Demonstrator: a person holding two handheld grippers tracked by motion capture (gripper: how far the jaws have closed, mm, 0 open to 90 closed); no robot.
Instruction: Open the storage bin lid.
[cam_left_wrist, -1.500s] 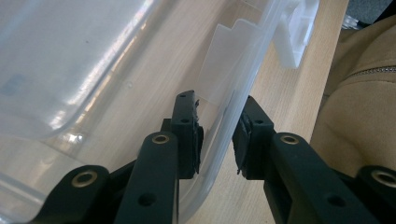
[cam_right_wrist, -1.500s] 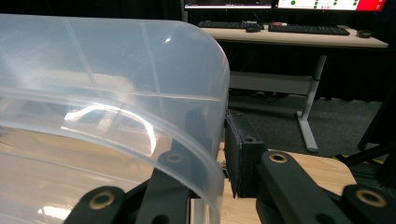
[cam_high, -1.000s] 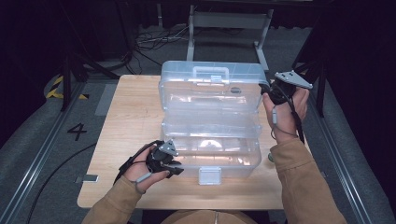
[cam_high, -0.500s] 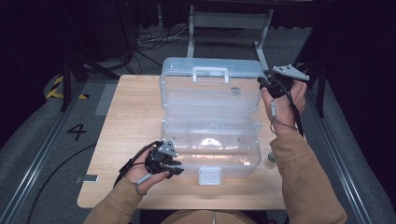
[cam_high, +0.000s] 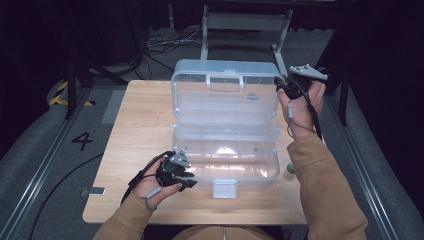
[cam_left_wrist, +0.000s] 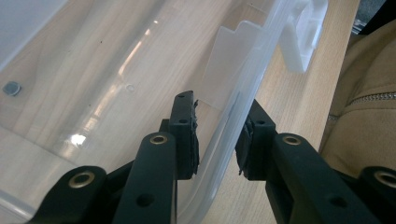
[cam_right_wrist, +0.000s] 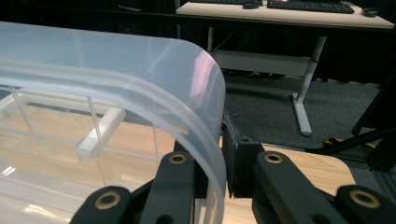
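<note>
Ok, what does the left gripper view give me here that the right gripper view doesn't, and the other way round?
Left gripper view: the left tongs astride the front rim of the clear box, a gap at one pad, plus the white latch and a tan jacket. Right gripper view: the right tongs clamped on a corner of the raised lid, with a desk and grey floor behind. Shared: clear plastic over the wooden table.

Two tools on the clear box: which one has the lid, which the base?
The right tool is clamped on the raised lid's rounded corner edge. The left tool straddles the base's front wall beside the white latch.
</note>
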